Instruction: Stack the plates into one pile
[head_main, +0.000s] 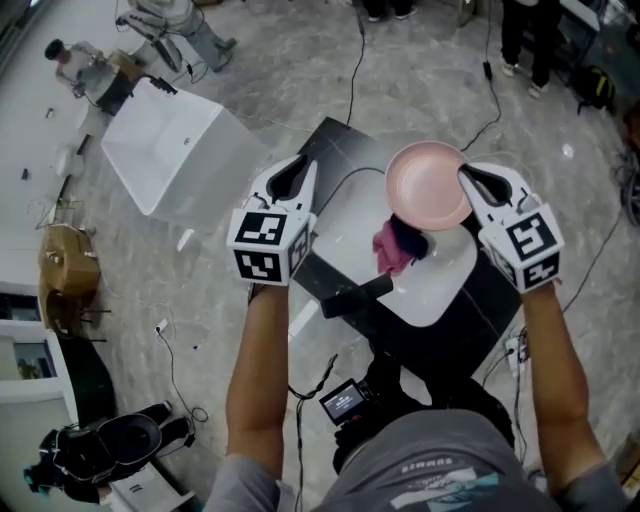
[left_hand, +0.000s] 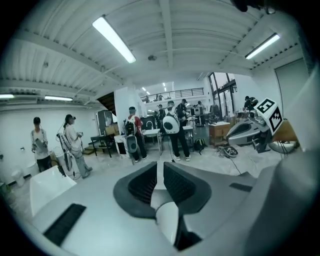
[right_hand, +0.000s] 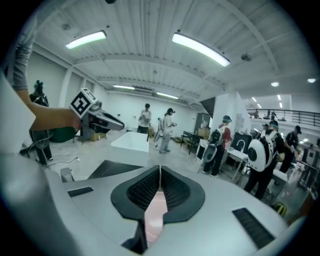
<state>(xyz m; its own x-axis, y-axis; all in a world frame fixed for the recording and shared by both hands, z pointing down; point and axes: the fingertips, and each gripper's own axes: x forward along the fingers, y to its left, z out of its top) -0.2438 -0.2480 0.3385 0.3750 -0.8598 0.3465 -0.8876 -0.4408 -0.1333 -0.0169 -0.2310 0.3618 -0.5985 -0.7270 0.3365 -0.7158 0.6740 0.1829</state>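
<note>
Head view: plate (head_main: 425, 185), pink, is held up over the table (head_main: 337, 142), its rim clamped between the fingers of your right gripper (head_main: 468, 178). Your left gripper (head_main: 299, 168) is well apart from it, fingers narrowly parted.

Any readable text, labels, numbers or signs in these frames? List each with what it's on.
None can be read.
Grey shirt: a line of print, too blurred to read.
Left marker cube and right marker cube: black-and-white square patterns only, no letters or digits.
Small camera screen: too small to read.
Pink plate: no print visible.
</note>
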